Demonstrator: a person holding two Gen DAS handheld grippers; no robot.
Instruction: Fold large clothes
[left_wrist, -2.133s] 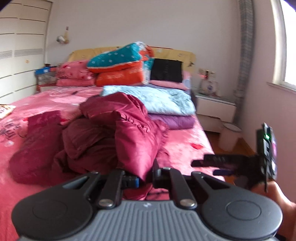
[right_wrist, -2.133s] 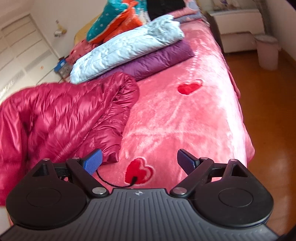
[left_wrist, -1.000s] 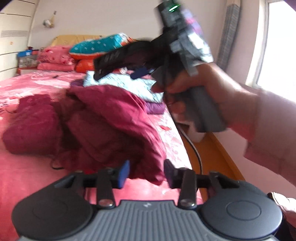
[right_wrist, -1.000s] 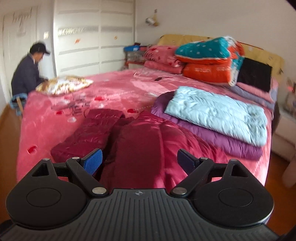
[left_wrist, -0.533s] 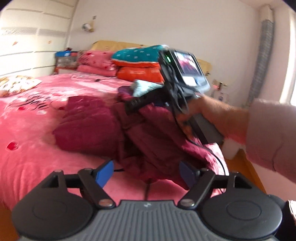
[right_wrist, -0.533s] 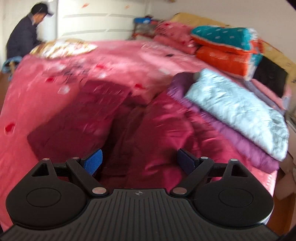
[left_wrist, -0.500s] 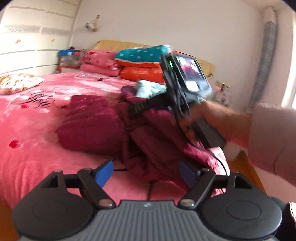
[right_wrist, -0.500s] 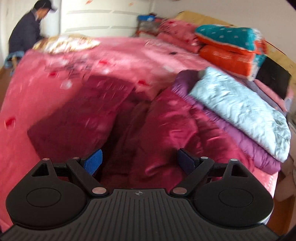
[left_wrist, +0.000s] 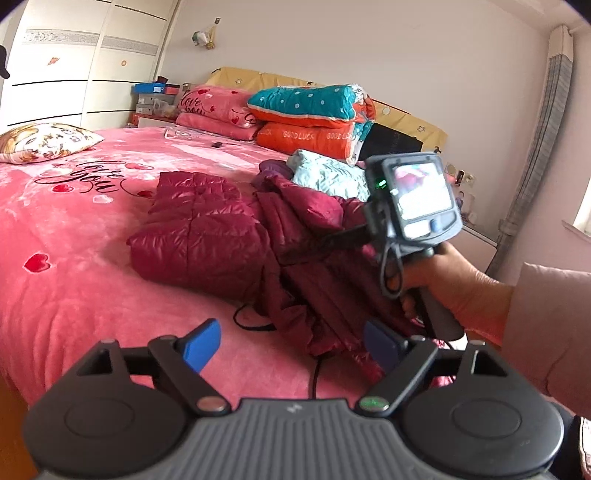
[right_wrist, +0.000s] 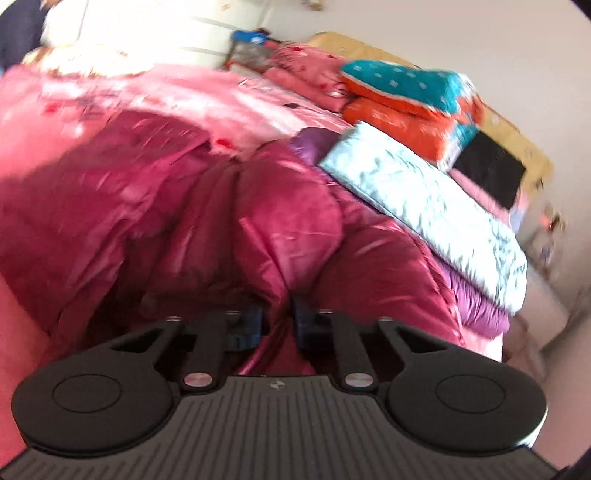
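Note:
A dark red puffer jacket (left_wrist: 207, 236) lies crumpled on the pink bed (left_wrist: 74, 288), one part flat to the left, the rest bunched at the right. My right gripper (right_wrist: 279, 325) is shut on a raised fold of the jacket (right_wrist: 280, 229). In the left wrist view, a hand (left_wrist: 454, 288) holds that right gripper (left_wrist: 306, 247), whose fingers are pushed into the bunched part. My left gripper (left_wrist: 291, 336) hovers low over the bed's near edge. Its jaws are opening and nothing is between them. The jacket's hem lies just beyond its right finger.
A folded light blue garment (right_wrist: 424, 206) rests on a purple one (right_wrist: 476, 299) just behind the jacket. Stacked teal and orange quilts (left_wrist: 314, 118) sit by the headboard, a patterned pillow (left_wrist: 40, 142) far left. A black cord (left_wrist: 255, 321) trails from the jacket. White wardrobe (left_wrist: 74, 74) at left.
My right gripper came down onto the jacket and went from wide open to shut on a fold. My left gripper's jaws spread wider and it shifted a little along the bed's edge.

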